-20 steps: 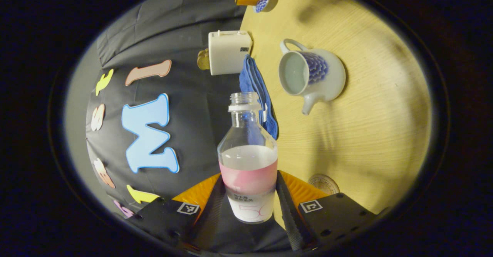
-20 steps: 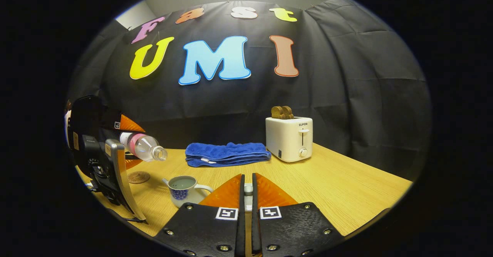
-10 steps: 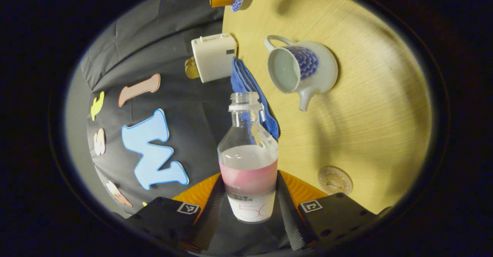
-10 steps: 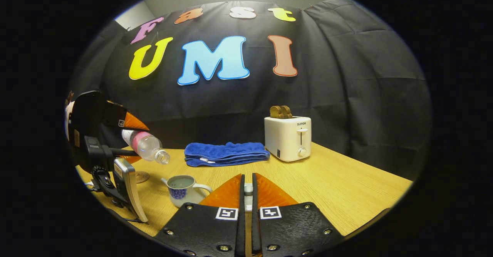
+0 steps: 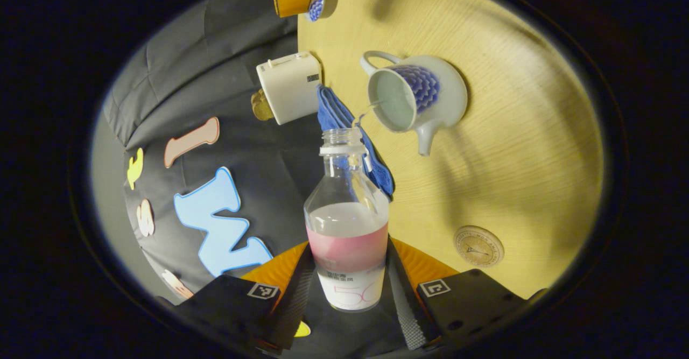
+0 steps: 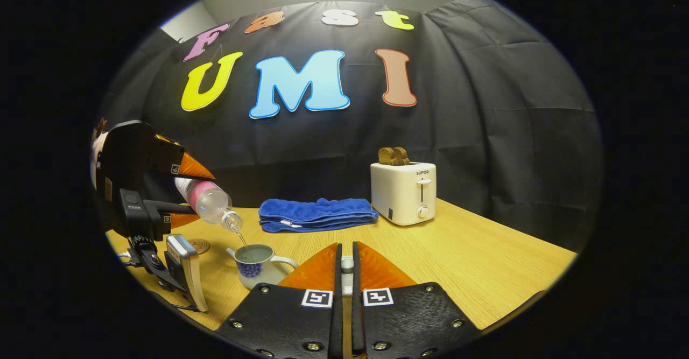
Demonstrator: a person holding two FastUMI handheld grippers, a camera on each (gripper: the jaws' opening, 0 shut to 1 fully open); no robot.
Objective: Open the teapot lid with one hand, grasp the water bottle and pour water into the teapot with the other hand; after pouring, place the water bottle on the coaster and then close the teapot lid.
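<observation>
My left gripper [image 5: 349,254] is shut on the clear water bottle [image 5: 347,224] with a pink label, gripping it low on the body. The bottle [image 6: 207,197] is tilted mouth-down, and a thin stream of water [image 6: 240,236] runs from its neck into the open white-and-blue teapot [image 5: 425,95] below. The teapot [image 6: 258,265] stands lidless on the wooden table. My right gripper [image 6: 346,251] is shut on the teapot lid [image 6: 347,265], held to the right of the pot. That lid [image 5: 315,5] also shows at the top of the left gripper view. A round coaster [image 5: 478,246] lies near the bottle's base.
A white toaster [image 6: 403,192] with bread in it stands at the back of the table [image 6: 484,262]. A folded blue towel [image 6: 316,213] lies to its left, behind the teapot. The coaster [image 6: 200,246] sits left of the pot, under the left gripper [image 6: 183,192].
The left gripper has tipped the bottle further down over the teapot, and water now streams out. The right gripper holds still with the lid.
</observation>
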